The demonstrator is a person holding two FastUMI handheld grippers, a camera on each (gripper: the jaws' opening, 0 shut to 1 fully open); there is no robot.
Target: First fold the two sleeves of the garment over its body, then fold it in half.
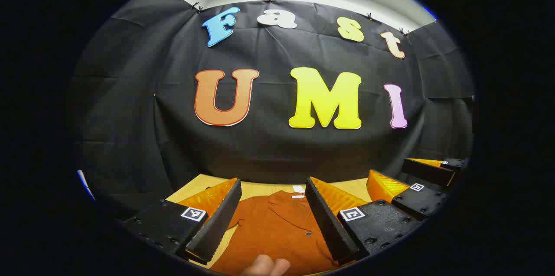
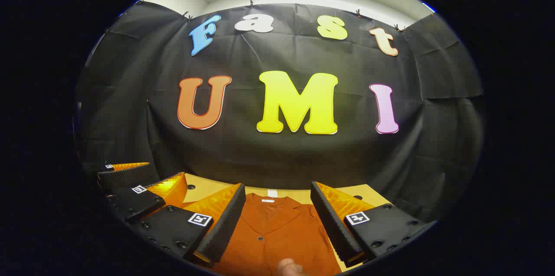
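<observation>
In the left gripper view, the left gripper (image 1: 273,215) hangs above the table (image 1: 260,188) with its jaws spread wide and nothing between them. Below the gap lies the rust-orange garment (image 1: 277,228), collar toward the black wall (image 1: 269,150), a button on its front. A fingertip (image 1: 265,266) pokes in at the bottom edge. Off to the right sits the right gripper (image 1: 416,183), above the table.

In the right gripper view, the right gripper (image 2: 277,219) is likewise wide open and empty, held over the garment (image 2: 277,232), which lies flat on the table (image 2: 208,187). The left gripper (image 2: 138,185) shows at the left.
</observation>
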